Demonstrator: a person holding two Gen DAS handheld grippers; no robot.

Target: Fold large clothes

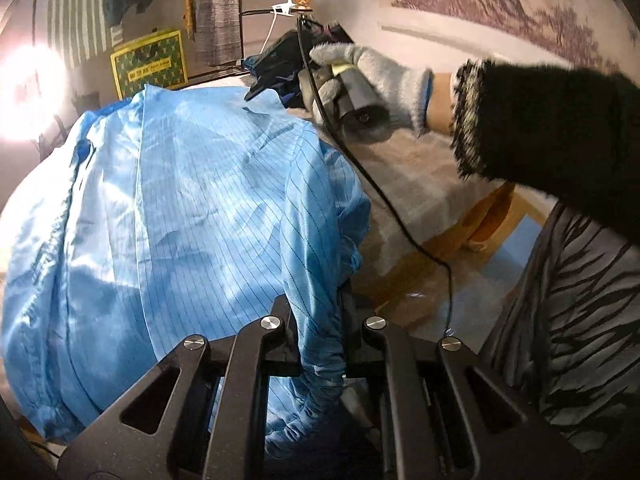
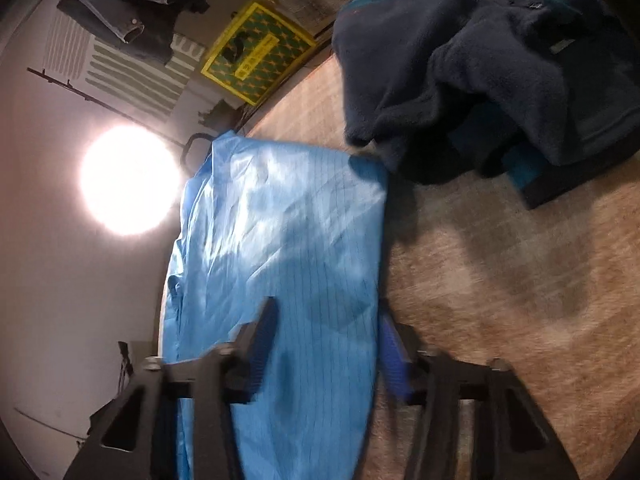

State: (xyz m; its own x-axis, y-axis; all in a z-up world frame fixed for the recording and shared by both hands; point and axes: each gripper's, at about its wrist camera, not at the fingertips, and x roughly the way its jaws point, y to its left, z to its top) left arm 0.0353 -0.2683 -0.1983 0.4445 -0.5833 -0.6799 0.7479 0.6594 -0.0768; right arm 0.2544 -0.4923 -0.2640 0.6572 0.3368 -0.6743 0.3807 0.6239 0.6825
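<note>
A light blue coat point(image 1: 180, 208) with a thin grid pattern lies spread over a beige cover point(image 2: 500, 260). In the left wrist view my left gripper point(image 1: 320, 344) is shut on the coat's gathered cuff, and the sleeve hangs up from the body of the coat to the jaws. In the right wrist view my right gripper point(image 2: 328, 344) stands over the coat's point(image 2: 288, 232) right edge. One of its fingers point(image 2: 264, 332) rests over the cloth, the blue-padded other one sits just outside the edge, and the jaws stand apart. A grey-gloved hand point(image 1: 384, 80) holds the right gripper's handle.
A heap of dark navy fleece clothes point(image 2: 480, 60) lies beyond the coat, close to its far corner. A black cable point(image 1: 384, 196) trails across the cover. A yellow and green box point(image 2: 256, 56) and a bright lamp point(image 2: 128, 180) are at the left. A black sleeve point(image 1: 560, 128) crosses the right side.
</note>
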